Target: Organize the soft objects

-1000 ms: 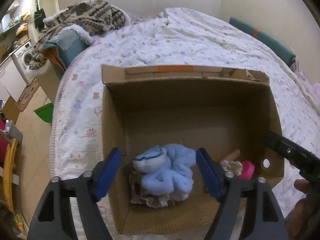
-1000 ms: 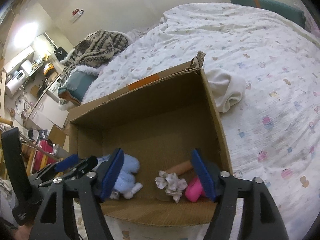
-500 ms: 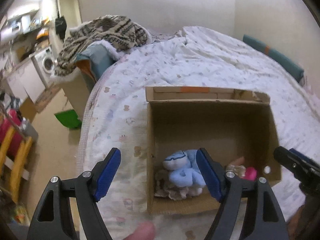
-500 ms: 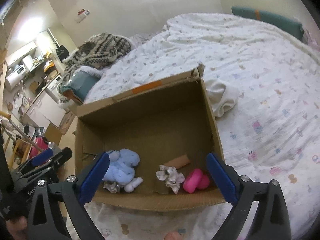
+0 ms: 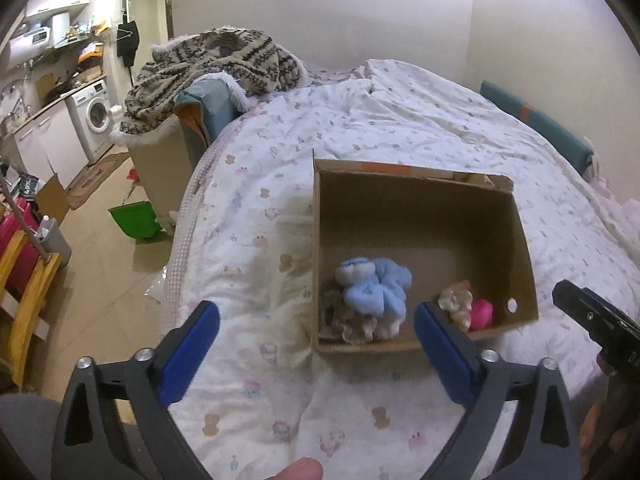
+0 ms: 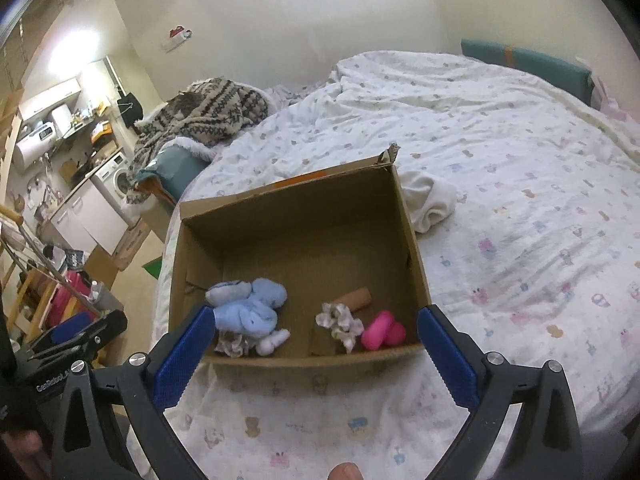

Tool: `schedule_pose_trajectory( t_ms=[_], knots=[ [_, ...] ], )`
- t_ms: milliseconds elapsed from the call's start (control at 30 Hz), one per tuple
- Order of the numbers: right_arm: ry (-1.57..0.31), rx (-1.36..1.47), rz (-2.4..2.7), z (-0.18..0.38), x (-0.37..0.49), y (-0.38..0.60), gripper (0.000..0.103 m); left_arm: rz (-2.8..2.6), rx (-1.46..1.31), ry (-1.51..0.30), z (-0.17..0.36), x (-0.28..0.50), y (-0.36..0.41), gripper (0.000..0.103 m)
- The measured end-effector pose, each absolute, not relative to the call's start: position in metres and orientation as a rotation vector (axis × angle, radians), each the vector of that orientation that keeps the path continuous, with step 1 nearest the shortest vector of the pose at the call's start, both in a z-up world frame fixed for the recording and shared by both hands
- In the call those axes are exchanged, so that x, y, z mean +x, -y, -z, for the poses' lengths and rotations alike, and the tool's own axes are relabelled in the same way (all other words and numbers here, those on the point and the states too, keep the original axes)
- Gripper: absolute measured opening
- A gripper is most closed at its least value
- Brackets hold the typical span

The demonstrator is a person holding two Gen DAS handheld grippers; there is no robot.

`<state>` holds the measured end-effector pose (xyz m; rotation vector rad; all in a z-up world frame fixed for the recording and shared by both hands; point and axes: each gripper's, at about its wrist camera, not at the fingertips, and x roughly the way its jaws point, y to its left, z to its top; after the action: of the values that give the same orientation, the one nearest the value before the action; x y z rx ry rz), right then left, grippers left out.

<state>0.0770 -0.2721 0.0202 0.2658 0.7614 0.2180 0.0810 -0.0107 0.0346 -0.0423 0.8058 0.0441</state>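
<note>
Left wrist view: the left gripper (image 5: 316, 344) hangs spread wide and empty over the bedspread (image 5: 256, 264). Ahead and to its right sits the cardboard box (image 5: 520, 240); a fluffy blue toy (image 5: 374, 286) lies in its near corner.

Right wrist view: the right gripper (image 6: 312, 344), fingers wide apart, holds nothing. Just ahead, inside the box (image 6: 408, 232), the blue toy (image 6: 250, 308) lies left, a floral scrunchie (image 6: 340, 320) and pink toy (image 6: 382, 334) right. A white cloth (image 6: 428, 204) lies beside the box's right wall.

A floral scrunchie (image 5: 352, 322) lies mostly buried under the light-blue plush toy (image 5: 374, 290) (box's near corner); the right claw (image 5: 592, 320) is cut off at frame's edge.
</note>
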Motion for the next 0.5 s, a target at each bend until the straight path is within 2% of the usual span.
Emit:
schedule_pose_trajectory(
  t_ms=[500],
  knots=[
    [-0.683,0.191,-0.203,-0.021,0.042,0.262,0.103,-0.015,-0.078,-0.779,-0.035,0.052,0.002,0.102]
  ],
)
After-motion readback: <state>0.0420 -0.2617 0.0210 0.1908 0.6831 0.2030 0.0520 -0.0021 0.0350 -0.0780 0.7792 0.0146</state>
